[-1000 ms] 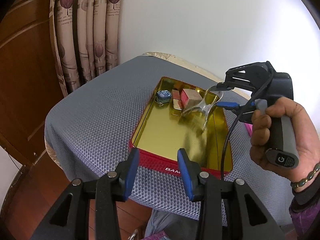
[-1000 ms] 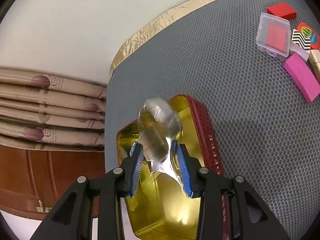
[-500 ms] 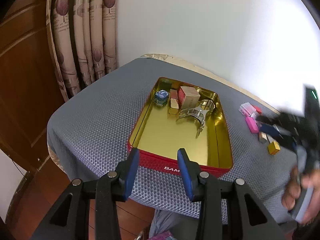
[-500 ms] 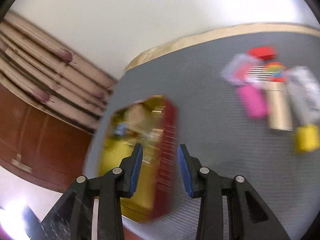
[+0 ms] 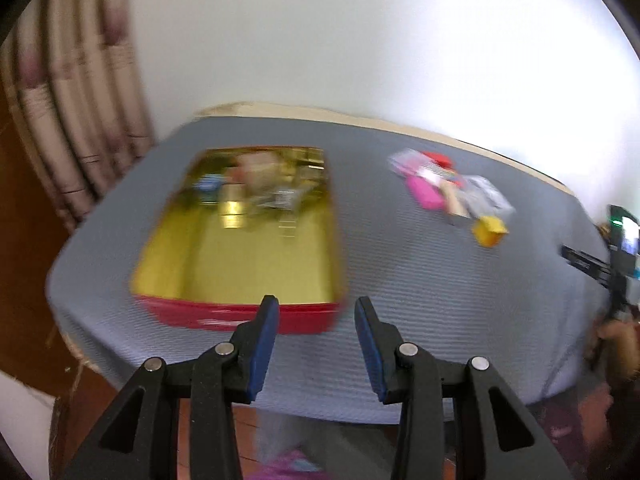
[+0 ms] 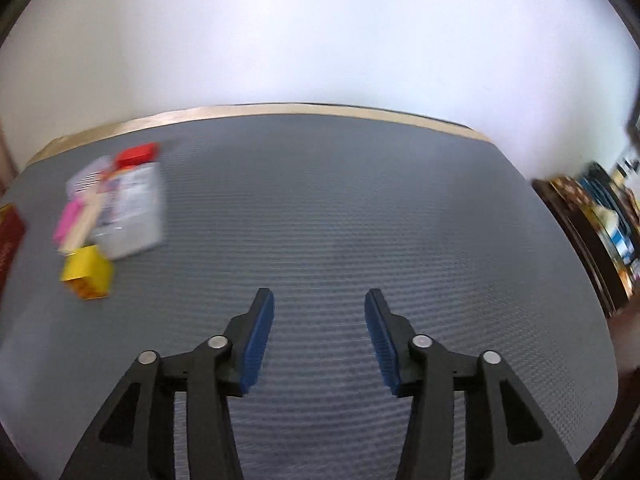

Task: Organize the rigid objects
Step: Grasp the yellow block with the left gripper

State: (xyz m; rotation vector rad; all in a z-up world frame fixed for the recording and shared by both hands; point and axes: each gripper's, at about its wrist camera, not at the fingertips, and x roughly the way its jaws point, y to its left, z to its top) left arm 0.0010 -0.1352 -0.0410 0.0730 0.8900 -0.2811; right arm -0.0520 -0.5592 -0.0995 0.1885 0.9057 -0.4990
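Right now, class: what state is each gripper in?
Left gripper: open, holding nothing.
Right gripper: open, holding nothing.

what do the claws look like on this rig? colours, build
Both match: the left claw and right claw have black angular plastic linkage arms with triangular cut-outs, silver round pivot pins, and two fingers faced with ribbed blue pads. No cables, markings or sleeves visible.
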